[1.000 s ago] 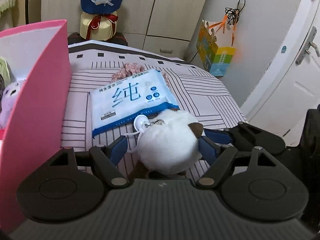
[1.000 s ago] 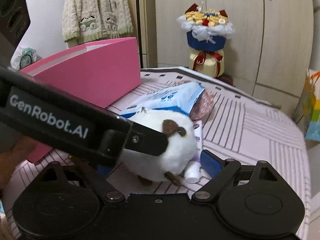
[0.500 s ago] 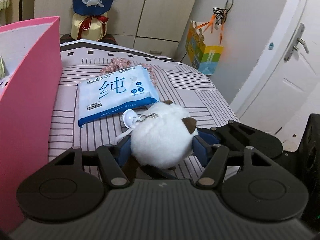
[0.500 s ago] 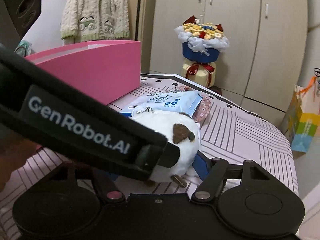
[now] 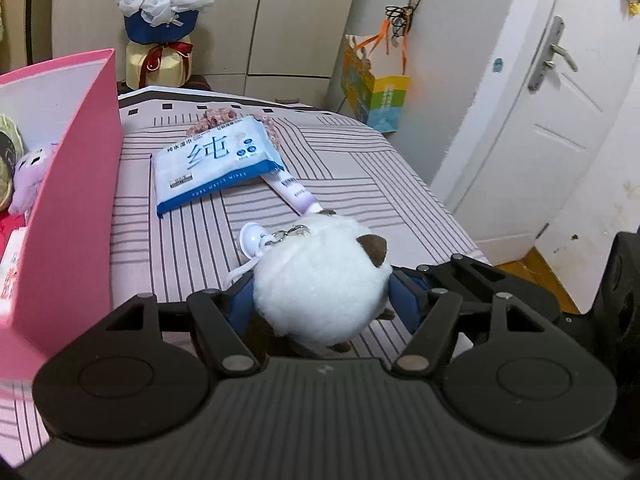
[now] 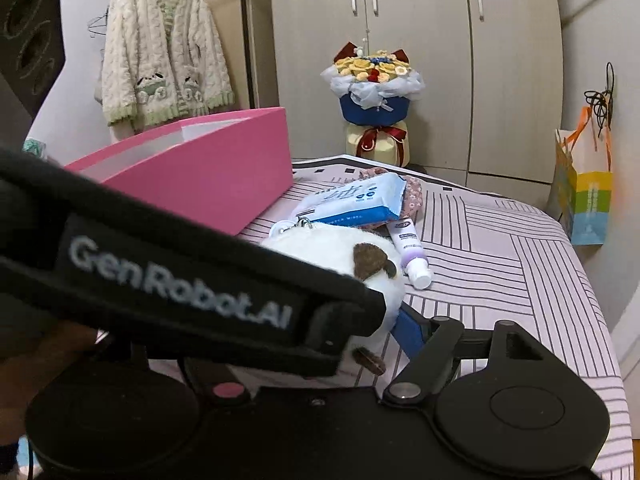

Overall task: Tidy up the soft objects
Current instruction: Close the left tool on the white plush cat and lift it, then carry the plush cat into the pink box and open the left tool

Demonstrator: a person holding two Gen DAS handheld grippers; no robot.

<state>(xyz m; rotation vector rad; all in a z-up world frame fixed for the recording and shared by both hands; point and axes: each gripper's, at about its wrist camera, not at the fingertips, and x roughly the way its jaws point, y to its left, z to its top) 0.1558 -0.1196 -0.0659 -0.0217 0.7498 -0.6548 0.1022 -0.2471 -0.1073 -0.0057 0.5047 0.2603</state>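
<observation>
My left gripper (image 5: 322,304) is shut on a white plush toy (image 5: 324,276) with brown ears and a keyring, held above the striped bed (image 5: 360,168). The toy also shows in the right wrist view (image 6: 340,252), behind the left gripper's black body. My right gripper (image 6: 304,340) sits close beside the toy; one blue finger (image 6: 408,332) shows, the other is hidden. A pink box (image 5: 72,200) stands at the left with a purple plush (image 5: 28,176) inside. A blue wipes pack (image 5: 212,164) and a white tube (image 5: 294,194) lie on the bed.
A flower bouquet (image 5: 162,20) stands beyond the bed's far end. A colourful paper bag (image 5: 374,92) hangs by the wall. A white door (image 5: 552,112) is at the right. A knit cardigan (image 6: 160,68) hangs on the wall behind the pink box (image 6: 208,168).
My left gripper has lifted the plush toy up and back from the bed. The white tube that lay under it is now uncovered. The wipes pack looks farther away.
</observation>
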